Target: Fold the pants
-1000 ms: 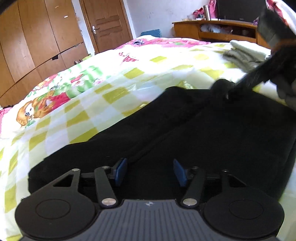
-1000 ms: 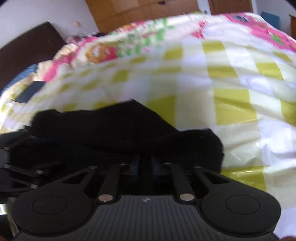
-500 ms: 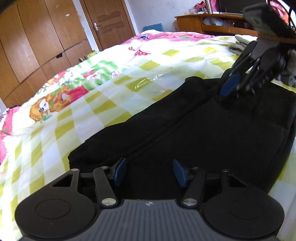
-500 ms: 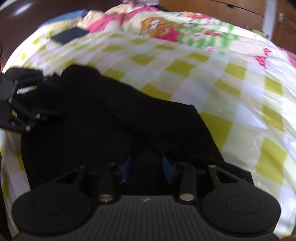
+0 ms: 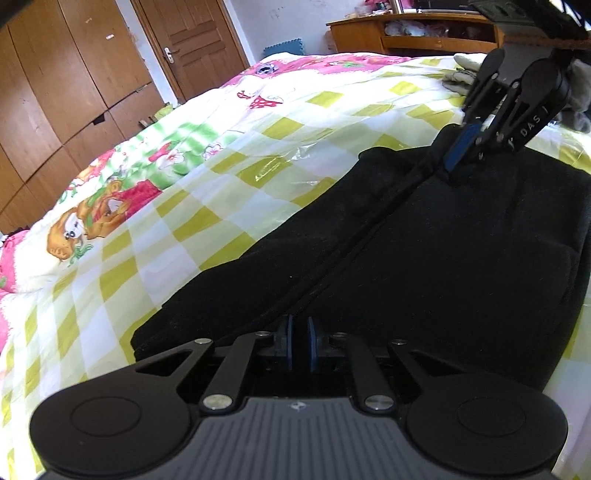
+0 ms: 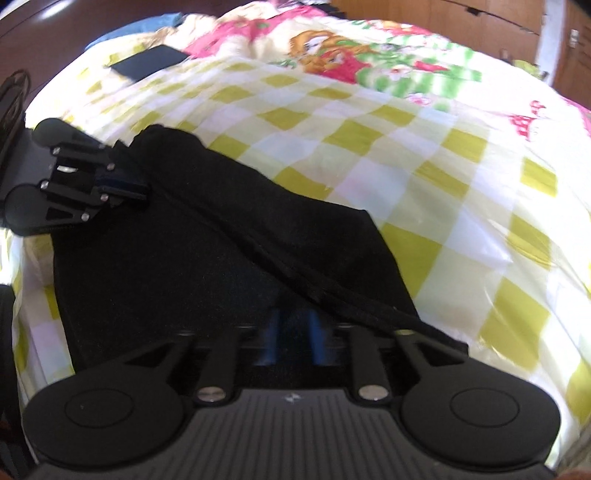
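Left hand-held gripper (image 5: 299, 345): nearest in the left wrist view; its blue pads stand almost together with a thin slit between them, pinched on the near edge of the black pants (image 5: 443, 258). Half a second ago these pads stood wide apart.
Right hand-held gripper (image 6: 291, 341): nearest in the right wrist view; blue pads narrowly apart and blurred, pressed into the pants' edge. I cannot tell whether cloth is caught between them. Their gap looks about the same as half a second ago.
Pants: folded lengthwise, lying flat on the bed, a raised seam running diagonally between the two grippers.
Bed (image 5: 221, 192): covered by a yellow-and-white checked quilt with pink cartoon prints at its far side.
Left view only: wooden door (image 5: 188, 44) and wardrobe (image 5: 55, 92) far left; a wooden shelf unit (image 5: 413, 35) far right, holding items too small to make out; pale folded clothes (image 5: 461, 70) on the bed's far right.
Right view only: a dark flat object (image 6: 147, 61) on the quilt, far left.
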Demonstrator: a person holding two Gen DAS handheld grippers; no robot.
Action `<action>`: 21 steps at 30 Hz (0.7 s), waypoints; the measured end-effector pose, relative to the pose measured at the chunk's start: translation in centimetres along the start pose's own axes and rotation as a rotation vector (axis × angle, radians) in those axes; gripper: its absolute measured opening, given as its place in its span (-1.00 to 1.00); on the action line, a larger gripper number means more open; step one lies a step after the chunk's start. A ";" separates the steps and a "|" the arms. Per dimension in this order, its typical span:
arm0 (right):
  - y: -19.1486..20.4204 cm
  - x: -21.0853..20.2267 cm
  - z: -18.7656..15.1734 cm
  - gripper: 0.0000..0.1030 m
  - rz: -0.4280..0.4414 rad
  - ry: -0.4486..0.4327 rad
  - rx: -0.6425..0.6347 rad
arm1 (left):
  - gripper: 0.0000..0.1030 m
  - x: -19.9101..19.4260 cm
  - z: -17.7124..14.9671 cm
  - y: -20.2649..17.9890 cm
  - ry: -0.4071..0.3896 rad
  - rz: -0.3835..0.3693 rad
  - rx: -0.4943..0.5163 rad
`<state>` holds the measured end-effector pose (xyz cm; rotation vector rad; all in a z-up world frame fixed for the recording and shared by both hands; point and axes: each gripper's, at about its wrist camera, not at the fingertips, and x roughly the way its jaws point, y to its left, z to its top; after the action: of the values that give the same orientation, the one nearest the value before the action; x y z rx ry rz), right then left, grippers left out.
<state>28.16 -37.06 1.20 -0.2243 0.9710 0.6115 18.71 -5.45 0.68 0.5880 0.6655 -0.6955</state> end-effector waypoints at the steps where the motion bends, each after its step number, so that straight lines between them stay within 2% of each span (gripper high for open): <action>1: 0.0 0.5 0.3 -0.28 0.006 0.023 -0.017 | -0.43 0.1 0.1 0.1 0.001 -0.008 -0.005; 2: 0.1 1.0 0.6 -0.26 0.010 0.042 -0.041 | -0.30 0.2 0.1 0.2 0.006 -0.023 -0.011; 3: 0.3 1.5 0.7 -0.26 0.011 0.056 -0.078 | -0.26 0.4 0.1 0.2 0.010 -0.032 -0.012; 4: 0.6 1.8 0.8 -0.35 -0.002 0.058 -0.110 | -0.23 0.5 0.2 0.2 0.007 -0.034 -0.007; 6: 0.8 2.1 1.3 -0.86 -0.051 0.072 -0.112 | -0.23 0.7 0.3 -0.1 0.012 -0.024 0.010; 7: 0.8 2.2 1.5 -1.00 -0.094 0.076 -0.108 | -0.26 0.8 0.5 -0.3 0.015 -0.010 0.022; 8: 0.4 2.0 1.7 -1.00 -0.117 0.073 -0.087 | -0.40 0.8 0.6 -0.5 0.013 0.003 0.034; 9: -0.4 1.9 1.8 -1.00 -0.137 0.067 -0.053 | -0.44 0.8 0.8 -0.6 0.008 0.015 0.046; 12: -2.6 1.8 1.4 -1.00 -0.174 0.048 0.064 | -0.45 1.3 0.9 -0.9 0.008 0.051 0.025; 15: -3.7 -1.1 -0.3 -0.81 -0.131 -0.052 0.229 | -0.46 1.5 0.4 -2.0 0.002 0.097 0.050; 17: -4.0 -3.6 -2.7 -0.41 -0.137 -0.104 0.358 | -0.43 0.8 0.5 -2.2 -0.009 0.093 0.033; 18: -4.2 -4.9 -4.4 -0.31 -0.133 -0.136 0.439 | -0.42 0.5 0.5 -2.1 -0.012 0.092 0.014; 21: -4.4 -6.8 -9.0 -0.26 -0.060 -0.183 0.639 | -0.41 -0.4 0.9 -2.7 -0.024 0.141 -0.007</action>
<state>21.53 -47.19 1.37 0.3636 0.9310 0.2381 16.80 -7.61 0.85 0.6134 0.5980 -0.5678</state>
